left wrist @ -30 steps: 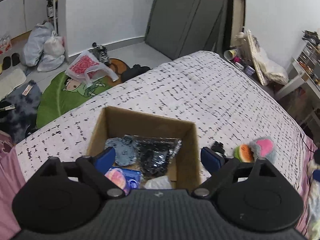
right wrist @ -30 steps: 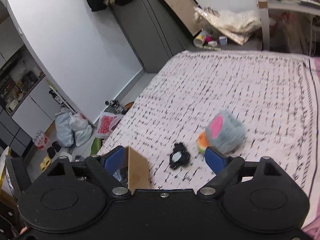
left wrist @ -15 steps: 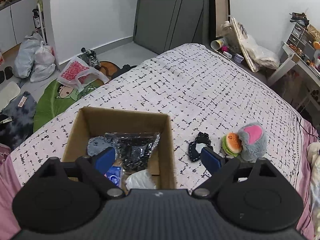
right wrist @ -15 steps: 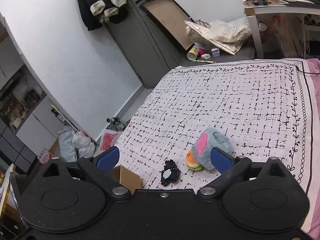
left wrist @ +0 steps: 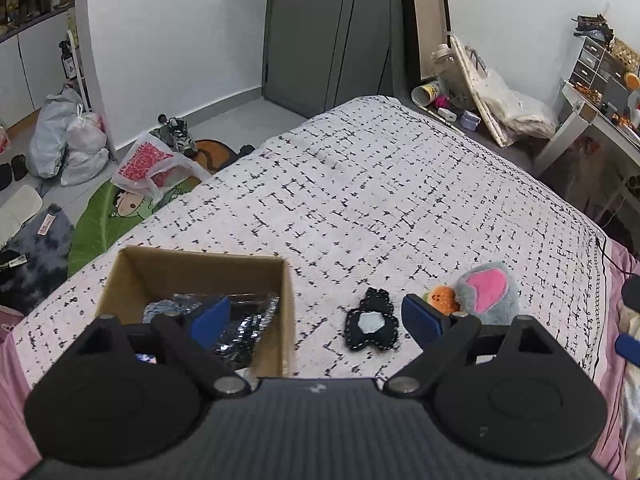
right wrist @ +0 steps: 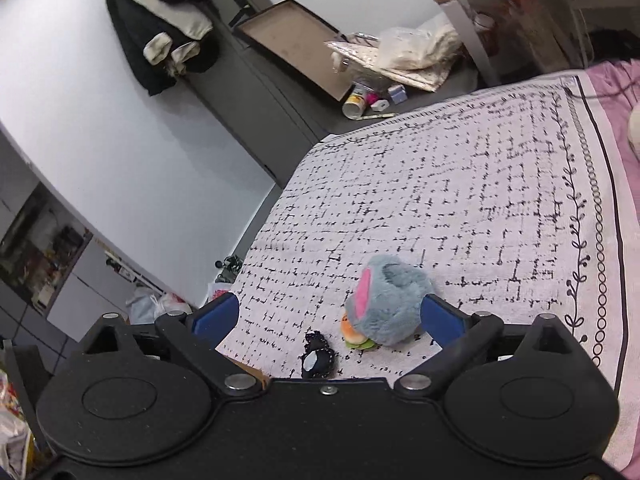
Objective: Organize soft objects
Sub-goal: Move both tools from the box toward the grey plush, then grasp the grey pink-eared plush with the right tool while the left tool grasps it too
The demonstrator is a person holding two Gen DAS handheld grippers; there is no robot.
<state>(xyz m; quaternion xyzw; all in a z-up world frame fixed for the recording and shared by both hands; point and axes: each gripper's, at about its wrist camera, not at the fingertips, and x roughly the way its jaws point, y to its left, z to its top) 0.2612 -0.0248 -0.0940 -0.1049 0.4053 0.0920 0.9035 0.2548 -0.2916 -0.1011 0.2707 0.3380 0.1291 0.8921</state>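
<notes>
Over bedspread [left wrist: 360, 184], both tools wide, empty.

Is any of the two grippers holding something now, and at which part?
No, nothing is held. The left gripper and the right gripper are both open, above the bed.

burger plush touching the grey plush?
Touching. The left wrist view shows the burger plush pressed against the grey plush with no blanket between them; the right wrist view shows it tucked under the grey one.
</notes>
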